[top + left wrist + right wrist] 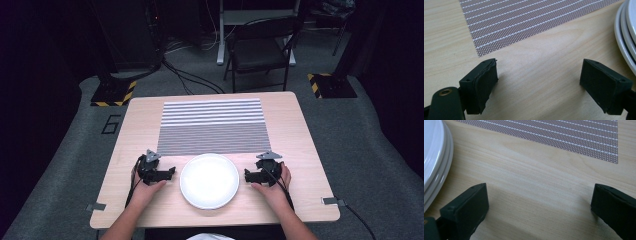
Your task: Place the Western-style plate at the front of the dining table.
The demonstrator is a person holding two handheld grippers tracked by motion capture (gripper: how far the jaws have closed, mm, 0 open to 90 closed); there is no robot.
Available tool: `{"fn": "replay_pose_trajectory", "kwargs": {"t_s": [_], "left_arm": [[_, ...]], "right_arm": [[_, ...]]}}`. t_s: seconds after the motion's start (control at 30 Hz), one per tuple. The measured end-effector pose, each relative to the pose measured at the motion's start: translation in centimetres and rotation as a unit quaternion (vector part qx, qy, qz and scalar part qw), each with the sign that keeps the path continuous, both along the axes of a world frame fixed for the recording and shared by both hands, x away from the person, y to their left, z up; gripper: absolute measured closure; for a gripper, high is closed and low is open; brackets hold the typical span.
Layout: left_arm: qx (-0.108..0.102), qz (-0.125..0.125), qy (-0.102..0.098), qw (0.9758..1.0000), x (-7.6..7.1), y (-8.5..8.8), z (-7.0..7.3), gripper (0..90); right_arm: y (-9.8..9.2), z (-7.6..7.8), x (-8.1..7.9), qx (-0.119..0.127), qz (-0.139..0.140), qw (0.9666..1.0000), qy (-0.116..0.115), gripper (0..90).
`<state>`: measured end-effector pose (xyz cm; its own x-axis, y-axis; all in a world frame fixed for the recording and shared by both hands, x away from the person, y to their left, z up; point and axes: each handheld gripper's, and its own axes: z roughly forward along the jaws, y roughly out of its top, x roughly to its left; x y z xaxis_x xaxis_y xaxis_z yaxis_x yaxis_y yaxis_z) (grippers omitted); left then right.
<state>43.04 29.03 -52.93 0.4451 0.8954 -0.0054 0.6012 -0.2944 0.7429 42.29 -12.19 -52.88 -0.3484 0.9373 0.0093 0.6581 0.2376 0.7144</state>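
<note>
the left gripper [170,173] and right gripper [248,175] rest on the table [300,150] with jaws spread wide and empty, flanking a stack of white plates [209,180] just in front of the striped placemat [212,126]. if the plates are to be lifted, i'd guess a jaw should slip under the top rim alone; no readable labels or writing on any of these

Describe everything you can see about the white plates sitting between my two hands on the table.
The white plates are round, glossy and plain, like glazed ceramic. From above they read as one disc, but both gripper views show stacked rims, so it is a pile of at least two, perhaps three. They lie flat on the wooden table near its front edge, just in front of the striped placemat, possibly overlapping its edge. The left claw and right claw flank them, open, apparently not touching.
</note>
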Motion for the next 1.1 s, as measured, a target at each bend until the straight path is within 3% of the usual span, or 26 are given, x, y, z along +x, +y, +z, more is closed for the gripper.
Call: {"fn": "replay_pose_trajectory", "kwargs": {"t_s": [1.1], "left_arm": [[0.002, -0.030, 0.003, 0.9996, -0.04, 0.51, 0.04, 13.9]], "right_arm": [[0.13, -0.03, 0.00, -0.002, 0.019, 0.9998, 0.000, 0.0]]}}
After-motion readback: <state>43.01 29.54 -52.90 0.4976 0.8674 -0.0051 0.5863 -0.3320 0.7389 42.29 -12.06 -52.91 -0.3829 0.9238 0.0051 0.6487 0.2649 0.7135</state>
